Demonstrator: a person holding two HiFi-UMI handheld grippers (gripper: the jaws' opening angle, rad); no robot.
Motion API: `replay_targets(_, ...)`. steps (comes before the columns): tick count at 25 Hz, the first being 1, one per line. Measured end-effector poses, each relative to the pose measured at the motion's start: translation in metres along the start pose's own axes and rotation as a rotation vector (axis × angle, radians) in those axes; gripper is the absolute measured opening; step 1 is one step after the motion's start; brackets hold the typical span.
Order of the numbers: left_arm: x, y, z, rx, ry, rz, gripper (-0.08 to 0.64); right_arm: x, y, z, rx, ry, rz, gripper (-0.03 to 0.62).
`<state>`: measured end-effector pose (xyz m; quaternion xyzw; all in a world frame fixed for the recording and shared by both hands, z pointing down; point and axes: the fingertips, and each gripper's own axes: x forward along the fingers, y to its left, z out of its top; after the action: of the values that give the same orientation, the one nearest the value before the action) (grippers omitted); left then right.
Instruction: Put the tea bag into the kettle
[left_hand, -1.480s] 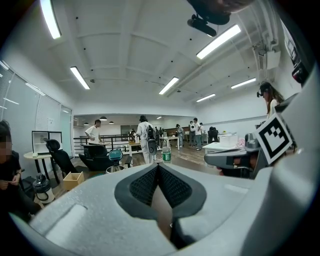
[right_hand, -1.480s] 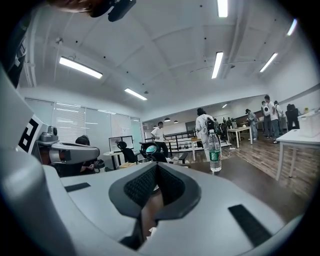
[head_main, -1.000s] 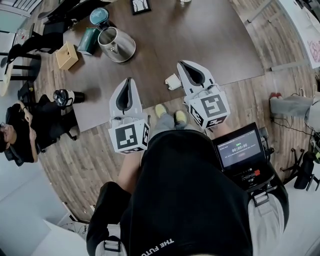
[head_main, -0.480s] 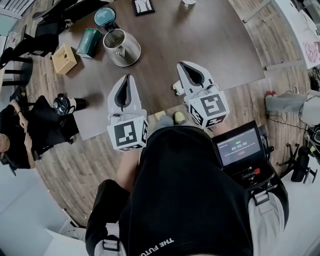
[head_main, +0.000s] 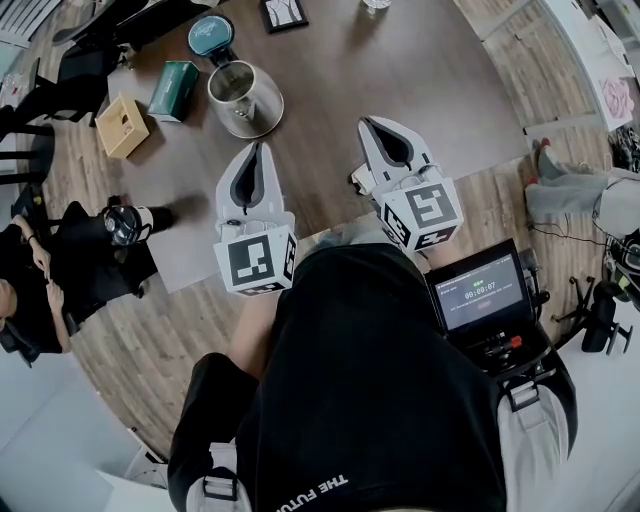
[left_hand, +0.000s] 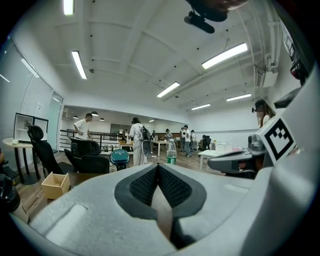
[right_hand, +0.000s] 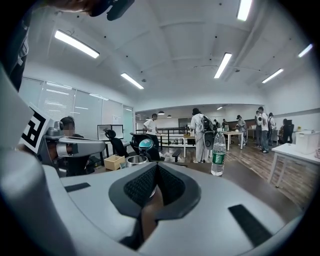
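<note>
Plainly, neither tool is ready to pick anything up: the left tool has its jaws together with nothing between them, and the right tool is likewise closed and empty. Both hover over the near part of the bench, pointing away from us. Just beside the right tool, at its left flank, a small white packet peeks out; we take it for the tea bag. It lies flat on the bench close to the near edge and is partly hidden by the tool. The steel kettle stands well apart from it, beyond the left tool, with its mouth open. A teal lid, a green box and a wooden box crowd round it. As we judge it, the main risk is the pickup. The packet is thin and flat, so jaws that come down shut or barely parted would only nudge it, and a nudge toward us could send it off the edge to the floor. We also cannot see all of it, so aiming is uncertain. Later, a careless carry could clip the kettle's rim, or the left tool could knock the kettle aside.
</note>
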<state>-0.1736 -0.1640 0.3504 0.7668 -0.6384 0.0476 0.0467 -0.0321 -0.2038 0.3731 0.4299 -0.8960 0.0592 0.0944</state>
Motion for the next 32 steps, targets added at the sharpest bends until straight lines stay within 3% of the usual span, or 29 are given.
replay_targets(14, 0.017, -0.002, -0.011, -0.002, 0.026, -0.012, 0.003, 0.004, -0.021, -0.021, -0.005, 0.064, 0.013, 0.005)
replay_targets(25, 0.021, -0.008, -0.012, 0.002, 0.027, -0.024, 0.003, 0.002, -0.026, -0.068, -0.005, 0.247, 0.074, 0.005)
replay_targets(32, 0.015, -0.001, -0.020, -0.002, 0.036, -0.024, 0.003, 0.003, -0.026, -0.124, -0.014, 0.379, 0.064, 0.059)
